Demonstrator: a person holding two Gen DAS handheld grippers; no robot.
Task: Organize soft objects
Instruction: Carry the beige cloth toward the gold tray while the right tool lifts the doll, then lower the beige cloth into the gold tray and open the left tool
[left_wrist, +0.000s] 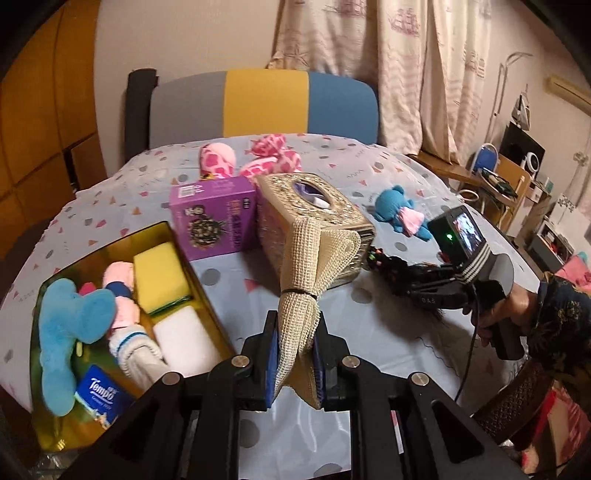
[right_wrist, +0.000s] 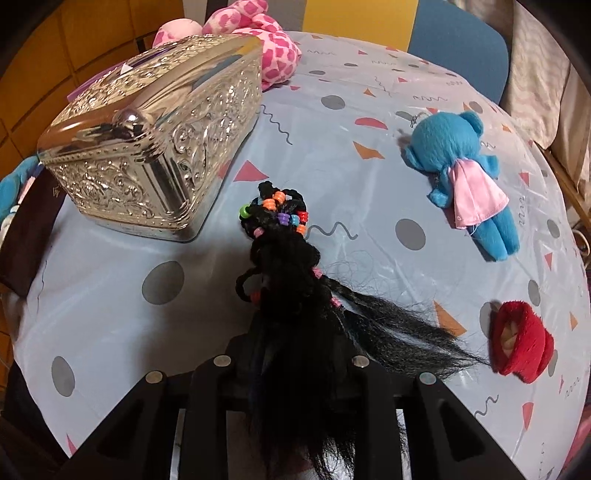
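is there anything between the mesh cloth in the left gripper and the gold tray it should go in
Nothing visible blocks it. The mesh cloth, held in the left gripper, has only bare tablecloth between it and the gold tray; the purple box sits behind that path.

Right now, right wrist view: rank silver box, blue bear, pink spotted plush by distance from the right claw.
1. Silver box, ahead-left of the right claw, which grips the beaded black hairpiece.
2. Blue bear, ahead-right; near tie with the box.
3. Pink spotted plush, far side, behind the box.
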